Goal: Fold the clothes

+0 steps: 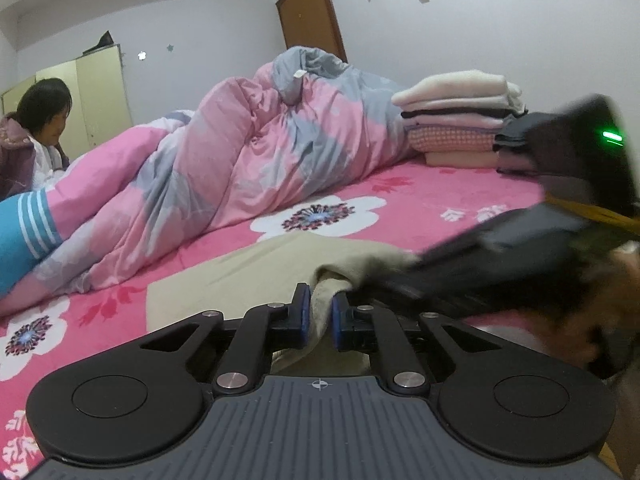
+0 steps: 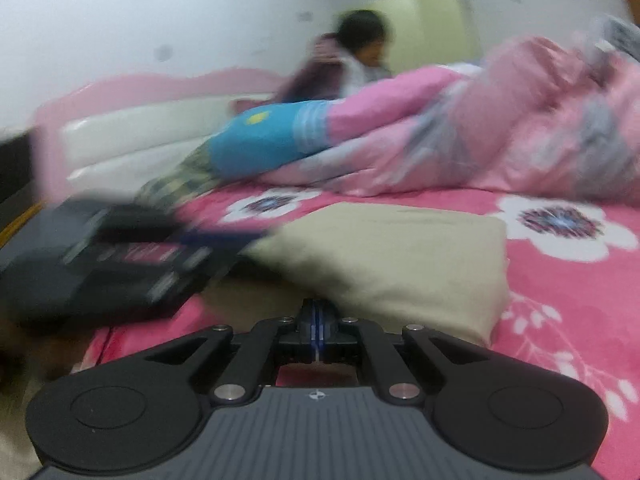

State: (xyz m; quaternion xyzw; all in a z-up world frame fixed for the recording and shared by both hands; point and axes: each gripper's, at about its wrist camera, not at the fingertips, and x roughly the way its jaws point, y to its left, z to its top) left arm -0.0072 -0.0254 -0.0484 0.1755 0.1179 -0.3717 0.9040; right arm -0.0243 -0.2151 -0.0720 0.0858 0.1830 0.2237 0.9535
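Note:
A beige garment lies folded flat on the pink flowered sheet. My left gripper is shut on a raised fold at its near edge, with cloth bunched between the blue pads. The right gripper comes in blurred from the right, and its tip meets the same lifted edge. In the right wrist view the right gripper is shut at the near edge of the garment, with a thin pale strip between its pads. The left gripper shows as a dark blur at the garment's left corner.
A rumpled pink and grey duvet lies across the bed behind the garment. A stack of folded clothes stands at the back right. A person sits at the far left by a cream wardrobe. A white padded headboard stands to the left.

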